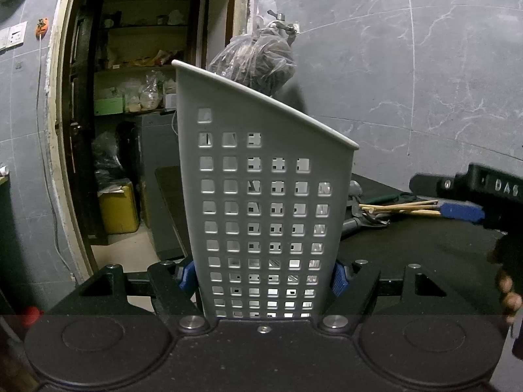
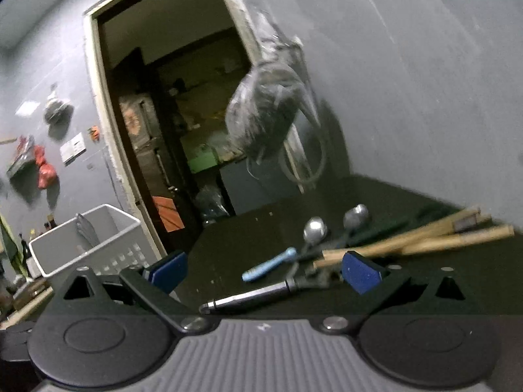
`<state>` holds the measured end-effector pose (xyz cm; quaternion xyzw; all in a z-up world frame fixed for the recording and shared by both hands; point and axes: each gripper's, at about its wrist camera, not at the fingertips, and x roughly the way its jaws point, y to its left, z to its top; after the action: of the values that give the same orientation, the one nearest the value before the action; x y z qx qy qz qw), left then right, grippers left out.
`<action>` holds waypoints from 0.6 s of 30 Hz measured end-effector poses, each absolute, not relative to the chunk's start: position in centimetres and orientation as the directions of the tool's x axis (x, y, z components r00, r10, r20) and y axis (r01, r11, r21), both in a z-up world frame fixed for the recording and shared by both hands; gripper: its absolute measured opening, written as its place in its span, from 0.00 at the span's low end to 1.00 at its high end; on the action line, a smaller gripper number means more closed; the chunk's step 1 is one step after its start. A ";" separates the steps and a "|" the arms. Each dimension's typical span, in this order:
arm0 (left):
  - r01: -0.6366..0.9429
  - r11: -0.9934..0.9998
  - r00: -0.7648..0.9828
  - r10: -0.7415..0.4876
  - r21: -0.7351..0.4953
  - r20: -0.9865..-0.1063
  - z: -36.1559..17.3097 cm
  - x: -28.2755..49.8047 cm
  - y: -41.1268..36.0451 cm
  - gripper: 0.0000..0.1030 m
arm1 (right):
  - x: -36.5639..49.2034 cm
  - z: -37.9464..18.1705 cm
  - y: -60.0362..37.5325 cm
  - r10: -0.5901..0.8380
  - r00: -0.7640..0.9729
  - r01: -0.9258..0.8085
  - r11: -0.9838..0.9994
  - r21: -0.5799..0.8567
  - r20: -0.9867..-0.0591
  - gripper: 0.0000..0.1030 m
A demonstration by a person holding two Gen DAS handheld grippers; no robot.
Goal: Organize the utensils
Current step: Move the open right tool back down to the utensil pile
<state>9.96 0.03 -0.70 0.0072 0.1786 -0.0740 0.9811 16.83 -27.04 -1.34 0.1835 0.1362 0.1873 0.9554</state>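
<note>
My left gripper (image 1: pixel 263 276) is shut on a grey perforated utensil holder (image 1: pixel 261 196), which stands upright with its slanted rim on top. The same holder (image 2: pixel 86 238) shows at the left of the right wrist view. My right gripper (image 2: pixel 264 274) is open, with nothing between its blue pads (image 2: pixel 361 276). Just beyond it a pile of utensils lies on the dark table (image 2: pixel 248 232): a dark-handled tool (image 2: pixel 255 295), a light blue handle (image 2: pixel 269 264), two metal spoons (image 2: pixel 315 228) and wooden handles (image 2: pixel 421 238). The right gripper (image 1: pixel 464 202) also shows at the right edge of the left wrist view, above the wooden handles (image 1: pixel 398 207).
A grey tiled wall (image 1: pixel 425 65) runs behind the table. A plastic bag (image 1: pixel 258 62) hangs from a tap on it. An open doorway (image 1: pixel 130 130) with shelves and a yellow can (image 1: pixel 119 209) lies to the left. A person's fingers (image 1: pixel 508 294) show at the right edge.
</note>
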 end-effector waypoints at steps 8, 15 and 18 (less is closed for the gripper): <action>0.153 0.988 0.925 -0.144 -0.001 -0.351 -0.8 10.2 -0.1 0.73 | 17.4 -2.7 -27.2 0.399 0.889 -0.278 0.860 0.428 -0.224 1.00; 0.169 0.986 0.925 -0.156 0.007 -0.346 -1.0 10.2 0.2 0.73 | 17.7 -2.5 -27.2 0.420 0.876 -0.305 0.864 0.401 -0.237 1.00; 0.172 0.985 0.925 -0.159 0.007 -0.344 -1.0 10.2 0.3 0.73 | 17.9 -1.9 -27.0 0.415 0.870 -0.320 0.885 0.338 -0.264 1.00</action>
<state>10.24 0.26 -1.00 0.0185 0.1738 -0.0841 0.9810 17.89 -27.01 -1.85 0.1434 0.1669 0.1921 0.9564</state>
